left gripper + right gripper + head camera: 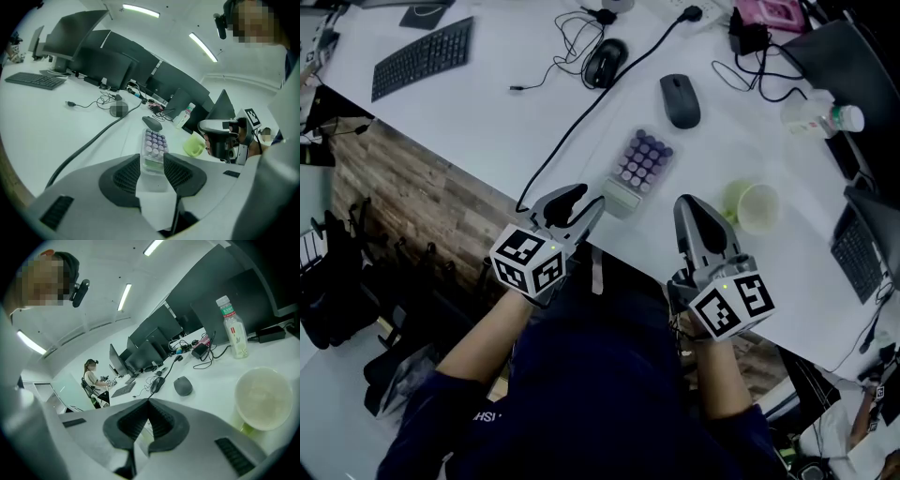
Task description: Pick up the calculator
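Claw positions are read first from the head view. The left claw [589,208] is aimed at the near end of the clear-cased calculator with round purple keys [639,164]. It lies flat on the white desk [487,112], close to the front edge. The right claw [692,211] is held off to the side, near a pale green plastic cup [757,206], presumably so that the approach is left free.

In the left gripper view, the jaws are set apart about as wide as the calculator, whose display end is framed between the ribbed pads. Contact cannot be confirmed. This alignment along the long axis is judged to prepare a grip across the narrow sides.

In the right gripper view, the jaws are closed together with nothing between them, and the cup is seen at the right.
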The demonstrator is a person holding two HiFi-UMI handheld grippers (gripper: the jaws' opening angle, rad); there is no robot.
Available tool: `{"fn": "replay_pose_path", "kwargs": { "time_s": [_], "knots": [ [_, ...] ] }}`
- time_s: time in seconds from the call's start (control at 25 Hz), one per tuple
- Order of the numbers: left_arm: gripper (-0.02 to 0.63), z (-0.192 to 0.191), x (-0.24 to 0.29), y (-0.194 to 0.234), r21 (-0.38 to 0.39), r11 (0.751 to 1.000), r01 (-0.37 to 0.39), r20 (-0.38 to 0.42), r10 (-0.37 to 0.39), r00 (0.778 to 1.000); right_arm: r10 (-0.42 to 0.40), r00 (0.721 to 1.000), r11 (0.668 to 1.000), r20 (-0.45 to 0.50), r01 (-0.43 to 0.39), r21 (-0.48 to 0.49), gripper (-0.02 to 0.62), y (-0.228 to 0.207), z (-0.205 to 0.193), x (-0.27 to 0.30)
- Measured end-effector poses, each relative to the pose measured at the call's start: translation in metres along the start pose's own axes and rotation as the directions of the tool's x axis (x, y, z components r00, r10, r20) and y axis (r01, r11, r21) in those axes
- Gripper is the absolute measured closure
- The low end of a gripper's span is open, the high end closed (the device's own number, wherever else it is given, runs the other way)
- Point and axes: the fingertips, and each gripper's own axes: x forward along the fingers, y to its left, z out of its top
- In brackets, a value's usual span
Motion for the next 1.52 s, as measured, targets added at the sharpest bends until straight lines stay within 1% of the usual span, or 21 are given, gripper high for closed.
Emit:
{"fn": "replay_pose_path", "kwargs": {
  "time_s": [0.16,0.28,0.4,0.48,0.6,0.68,0.8,0.96,1.04,1.12,1.24,1.32,1.52],
  "knots": [
    [0.43,-0.01,0.004,0.006,-0.081,0.997,-0.005,-0.009,0.004,1.0,0.01,1.0,1.0,-0.021,-0.01,0.011,0.592,-0.003,-0.009,0.004],
    [0.43,-0.016,0.006,0.008,-0.159,0.987,0.002,-0.014,-0.004,1.0,0.009,0.999,1.0,-0.031,-0.009,0.021,0.592,-0.007,-0.013,0.005],
    [0.43,-0.021,0.009,0.008,-0.212,0.977,0.008,-0.022,-0.013,1.0,0.002,0.999,1.0,-0.033,-0.001,0.03,0.592,-0.013,-0.014,0.006],
    [0.43,-0.024,0.011,0.008,-0.248,0.969,0.013,-0.025,-0.02,0.999,-0.006,0.999,0.999,-0.033,0.007,0.036,0.592,-0.018,-0.014,0.006],
    [0.43,-0.029,0.012,0.008,-0.323,0.946,0.023,-0.025,-0.032,0.999,-0.014,0.999,0.999,-0.035,0.016,0.042,0.592,-0.022,-0.016,0.005],
    [0.43,-0.032,0.013,0.007,-0.376,0.926,0.03,-0.025,-0.042,0.999,-0.016,0.999,0.999,-0.04,0.017,0.045,0.592,-0.023,-0.018,0.006],
    [0.43,-0.036,0.014,0.007,-0.459,0.888,0.043,-0.019,-0.058,0.998,-0.014,0.999,0.999,-0.046,0.016,0.047,0.592,-0.023,-0.02,0.007],
    [0.43,-0.04,0.016,0.007,-0.525,0.849,0.053,-0.015,-0.072,0.997,-0.012,0.999,0.999,-0.05,0.014,0.052,0.592,-0.023,-0.024,0.009],
    [0.43,-0.042,0.018,0.008,-0.562,0.825,0.056,-0.014,-0.077,0.997,-0.012,0.999,0.998,-0.05,0.015,0.054,0.592,-0.024,-0.025,0.009],
    [0.43,-0.044,0.019,0.009,-0.604,0.795,0.057,-0.015,-0.083,0.996,-0.014,0.999,0.998,-0.053,0.017,0.057,0.592,-0.025,-0.027,0.008],
    [0.43,-0.044,0.021,0.007,-0.671,0.738,0.068,-0.001,-0.093,0.996,-0.017,0.998,0.998,-0.058,0.021,0.063,0.592,-0.026,-0.031,0.008],
    [0.43,-0.042,0.023,0.006,-0.696,0.714,0.073,0.005,-0.097,0.995,-0.018,0.998,0.998,-0.062,0.022,0.065,0.592,-0.025,-0.033,0.008],
    [0.43,-0.043,0.029,0.003,-0.741,0.667,0.078,0.008,-0.107,0.994,-0.02,0.998,0.997,-0.066,0.025,0.074,0.592,-0.027,-0.036,0.008]
  ]
}}
